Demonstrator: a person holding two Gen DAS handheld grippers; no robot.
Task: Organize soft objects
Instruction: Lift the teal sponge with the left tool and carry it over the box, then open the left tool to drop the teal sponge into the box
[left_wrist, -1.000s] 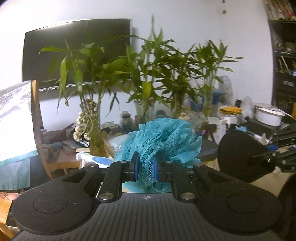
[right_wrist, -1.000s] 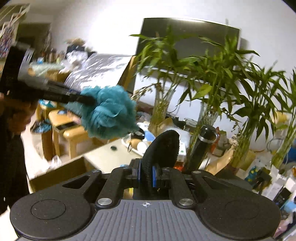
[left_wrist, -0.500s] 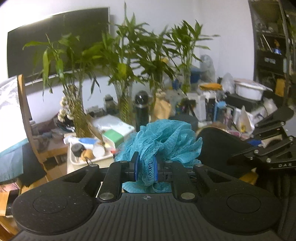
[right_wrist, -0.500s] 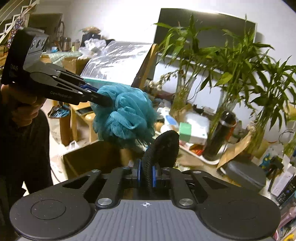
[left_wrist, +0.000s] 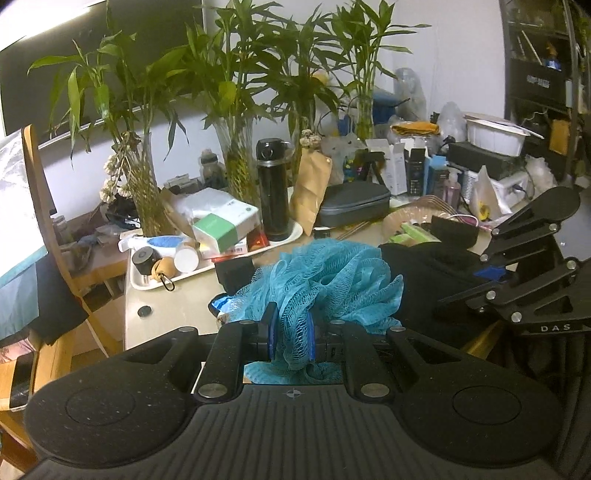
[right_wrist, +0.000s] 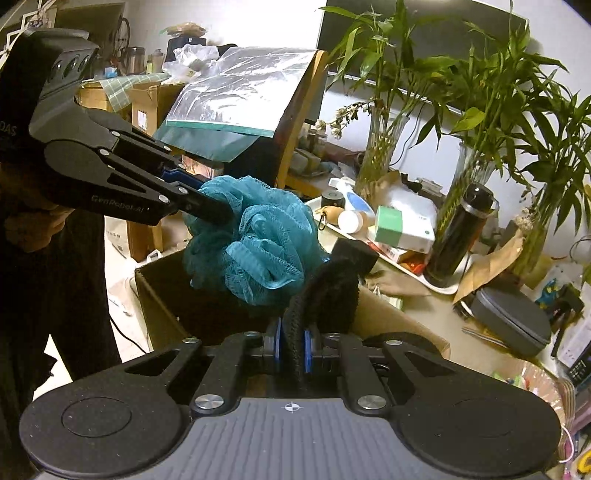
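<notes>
The left gripper (left_wrist: 291, 336) has its fingers clenched on a blue mesh bath sponge (left_wrist: 325, 284), whose ruffled netting bulges out past the blue pads (left_wrist: 272, 332). In the right wrist view the same sponge (right_wrist: 255, 236) hangs in the air over the open top of a cardboard box (right_wrist: 162, 295), just beside the black item held by the other tool.

The right gripper (right_wrist: 291, 349) is clamped on a black fuzzy glove (right_wrist: 328, 291); its ribbed cuff sits between the pads and the rest stands up over the box opening, with a black sponge block (right_wrist: 354, 253) just behind its tip. In the left wrist view that glove (left_wrist: 424, 273) lies dark beside the bath sponge, touching it.

Beyond the box the worktop (left_wrist: 173, 306) carries a white tray (left_wrist: 147, 284) near its left edge, a black flask (left_wrist: 272, 192) standing on the tray, a grey zip case (left_wrist: 354, 203) further right, and glass vases of bamboo (left_wrist: 236, 110) along the far edge.
</notes>
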